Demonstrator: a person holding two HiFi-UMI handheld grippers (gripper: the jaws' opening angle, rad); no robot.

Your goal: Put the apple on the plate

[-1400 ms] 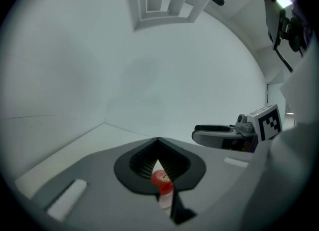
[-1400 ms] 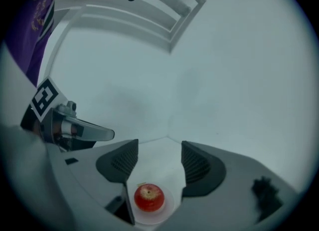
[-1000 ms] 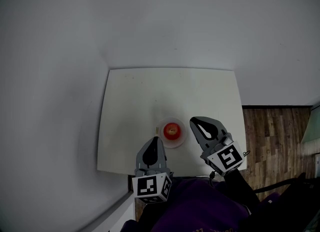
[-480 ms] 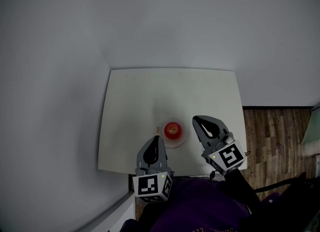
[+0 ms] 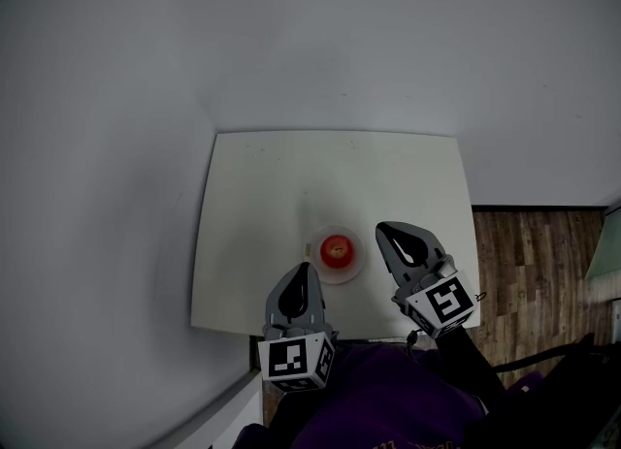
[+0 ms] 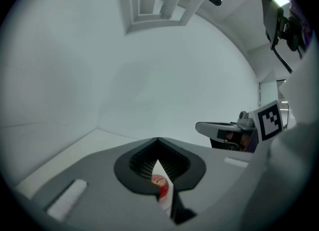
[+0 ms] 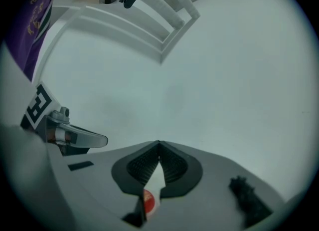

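**Head view:** The apple (image 5: 336, 250) sits on the plate (image 5: 353, 271), close to the near edge of the white table (image 5: 252, 205). So the job looks done, I think. The left gripper (image 5: 306, 269) is just beside the plate on one side. The right gripper (image 5: 380, 230) is near it on the other side. Neither one touches the apple. Next, both only need to pull back toward the person without bumping the plate. The far half of the table is bare, so there is lots of room there. The table's right edge drops to a wood floor (image 5: 534, 253).

**Left gripper view:** The left gripper (image 6: 158, 140) has its 2 jaws pressed together at the tips, pinching nothing. The apple (image 6: 159, 180) shows through the small gap lower down, out past the jaws. The right gripper (image 6: 202, 126) is off to the side, well apart.

**Right gripper view:** The right gripper (image 7: 159, 144) is pressed together too, and it holds nothing. The apple (image 7: 148, 199) peeks through the gap below. The left gripper (image 7: 102, 139) is to the side.
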